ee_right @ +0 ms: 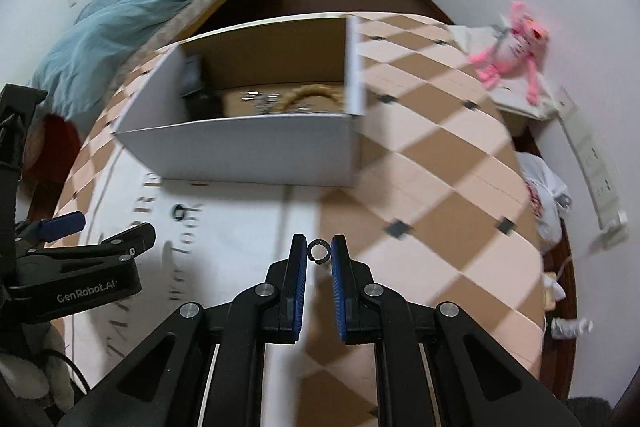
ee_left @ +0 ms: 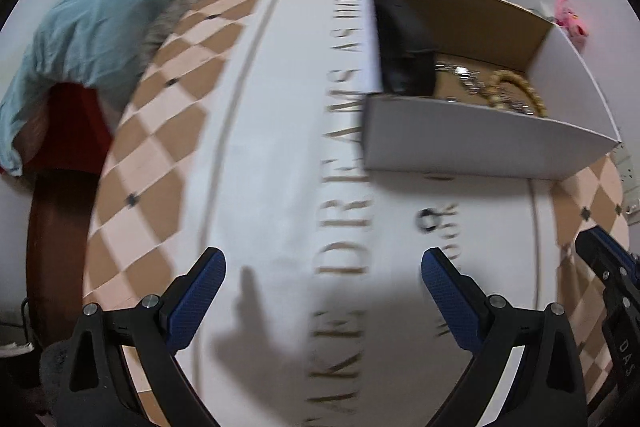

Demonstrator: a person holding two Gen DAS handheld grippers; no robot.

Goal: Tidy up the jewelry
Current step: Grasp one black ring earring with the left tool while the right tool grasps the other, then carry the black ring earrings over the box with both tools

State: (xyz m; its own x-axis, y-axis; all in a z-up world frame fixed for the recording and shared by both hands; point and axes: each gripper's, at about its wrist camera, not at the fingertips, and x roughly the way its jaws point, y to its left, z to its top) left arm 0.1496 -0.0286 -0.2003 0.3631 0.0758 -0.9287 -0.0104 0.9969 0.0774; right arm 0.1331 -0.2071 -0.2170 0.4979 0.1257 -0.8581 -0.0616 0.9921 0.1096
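Note:
An open white cardboard box (ee_left: pixel 472 143) (ee_right: pixel 248 151) stands on the table and holds a beaded bracelet (ee_left: pixel 516 83) (ee_right: pixel 316 95), silver chains (ee_left: pixel 464 75) and a black item (ee_left: pixel 408 51). A small dark ring (ee_left: pixel 427 221) (ee_right: pixel 178 212) lies on the white mat in front of the box. My left gripper (ee_left: pixel 322 267) is open and empty above the mat; it also shows in the right wrist view (ee_right: pixel 104 227). My right gripper (ee_right: pixel 319 251) is shut on another small dark ring (ee_right: pixel 319 251), held between its fingertips; it also shows in the left wrist view (ee_left: pixel 600 259).
The table (ee_right: pixel 440 167) has a brown and cream diamond-pattern cloth with a white lettered mat (ee_left: pixel 280 167). A bed with a blue blanket (ee_left: pixel 100 11) is at the far left. A pink plush toy (ee_right: pixel 512 47) lies at the far right.

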